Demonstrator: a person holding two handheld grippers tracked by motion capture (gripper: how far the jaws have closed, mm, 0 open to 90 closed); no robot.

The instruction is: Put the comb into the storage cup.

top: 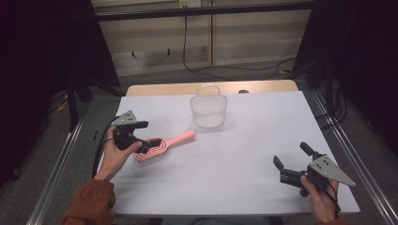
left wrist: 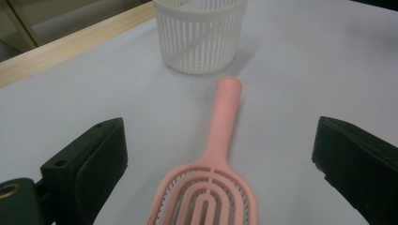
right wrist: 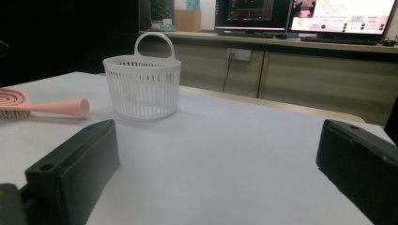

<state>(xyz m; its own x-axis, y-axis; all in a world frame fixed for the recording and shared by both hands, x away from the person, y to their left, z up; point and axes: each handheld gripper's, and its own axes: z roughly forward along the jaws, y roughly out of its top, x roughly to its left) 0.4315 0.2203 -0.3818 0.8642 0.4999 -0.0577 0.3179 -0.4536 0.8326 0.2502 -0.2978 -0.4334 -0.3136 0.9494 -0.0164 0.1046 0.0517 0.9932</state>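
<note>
Jaws of the left gripper [left wrist: 220,164] are spread wide around the pink plastic slotted hairbrush [left wrist: 218,154], whose head is cut off at six o'clock. At twelve o'clock of the handle stands the white slatted plastic basket [left wrist: 199,35], its rim cropped. The right gripper [top: 293,161] is held released over bare tabletop.

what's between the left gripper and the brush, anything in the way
Nothing visible. The left gripper is open with its jaws on either side of the pink brush, which lies flat on the table. The white basket stands beyond the handle's tip, apart from it.
</note>
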